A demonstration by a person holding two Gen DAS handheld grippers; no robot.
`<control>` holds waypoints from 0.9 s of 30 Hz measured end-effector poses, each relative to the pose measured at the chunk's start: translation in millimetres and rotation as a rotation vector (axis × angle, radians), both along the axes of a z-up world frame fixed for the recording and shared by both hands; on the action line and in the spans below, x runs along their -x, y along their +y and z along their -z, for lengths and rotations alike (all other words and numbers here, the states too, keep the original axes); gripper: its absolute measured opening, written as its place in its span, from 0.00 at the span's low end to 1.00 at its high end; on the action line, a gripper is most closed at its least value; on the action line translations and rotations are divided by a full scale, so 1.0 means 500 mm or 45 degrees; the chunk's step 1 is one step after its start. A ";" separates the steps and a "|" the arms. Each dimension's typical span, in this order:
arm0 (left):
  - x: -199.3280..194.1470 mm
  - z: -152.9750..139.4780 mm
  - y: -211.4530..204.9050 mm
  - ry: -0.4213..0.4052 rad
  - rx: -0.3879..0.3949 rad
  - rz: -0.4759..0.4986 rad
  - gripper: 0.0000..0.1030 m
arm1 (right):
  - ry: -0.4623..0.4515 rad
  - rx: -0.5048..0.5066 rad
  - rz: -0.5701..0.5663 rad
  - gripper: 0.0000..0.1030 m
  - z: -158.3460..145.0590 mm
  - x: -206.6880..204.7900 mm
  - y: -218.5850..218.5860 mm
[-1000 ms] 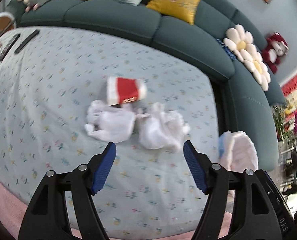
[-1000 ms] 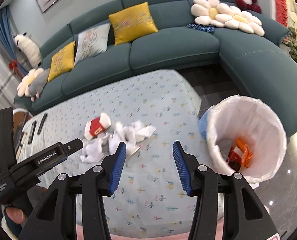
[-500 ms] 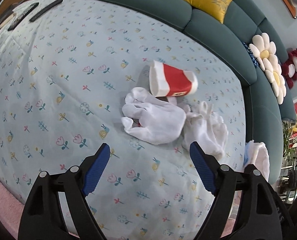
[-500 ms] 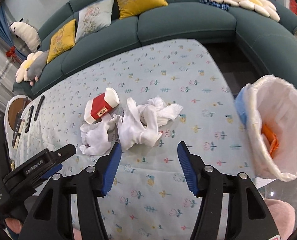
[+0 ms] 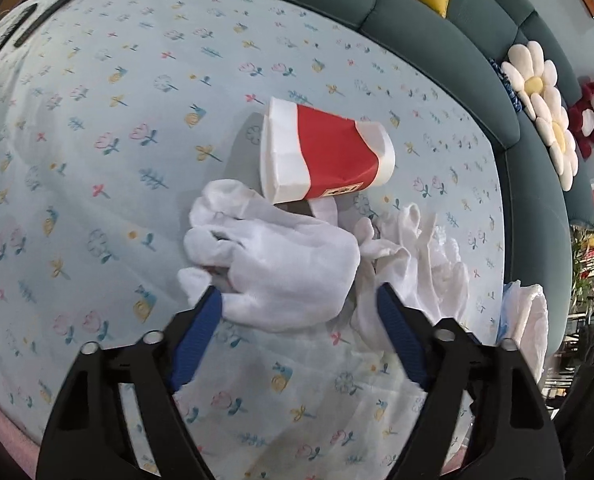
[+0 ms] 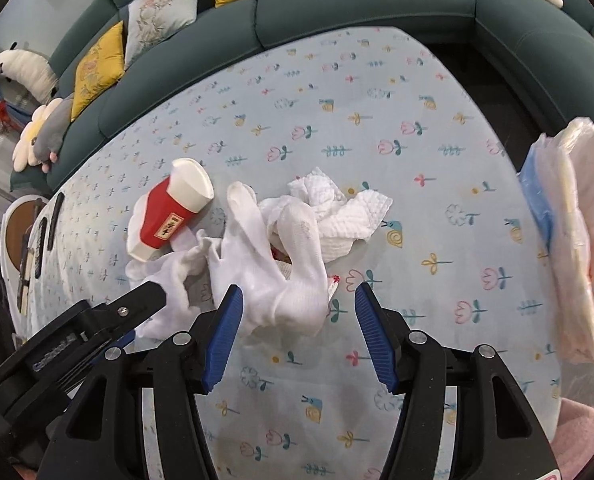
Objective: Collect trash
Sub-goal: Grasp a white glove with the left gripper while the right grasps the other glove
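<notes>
A crushed red and white paper cup lies on its side on the floral tablecloth; it also shows in the right wrist view. Two white gloves lie next to it: one sits between the open jaws of my left gripper, the other sits between the open jaws of my right gripper. A crumpled white tissue lies behind the right-hand glove. The left gripper's body shows at the lower left of the right wrist view.
A white-lined trash bin stands off the table's right edge; it also shows in the left wrist view. A teal sofa with cushions curves behind the table. Remote controls lie at the far left.
Both grippers have moved forward and down toward the pile. The gloves now sit between the open jaws, and the bin has slid to the frame edges.
</notes>
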State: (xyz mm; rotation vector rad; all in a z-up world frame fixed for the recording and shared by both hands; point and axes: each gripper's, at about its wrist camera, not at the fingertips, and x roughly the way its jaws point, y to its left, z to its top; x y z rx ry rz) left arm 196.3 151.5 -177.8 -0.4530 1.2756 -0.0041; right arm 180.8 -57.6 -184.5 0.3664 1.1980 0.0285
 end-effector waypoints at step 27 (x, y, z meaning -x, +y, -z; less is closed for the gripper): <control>0.080 -0.111 -0.034 -0.113 0.022 0.058 0.10 | -0.199 -0.117 -0.105 0.12 -0.143 0.090 0.030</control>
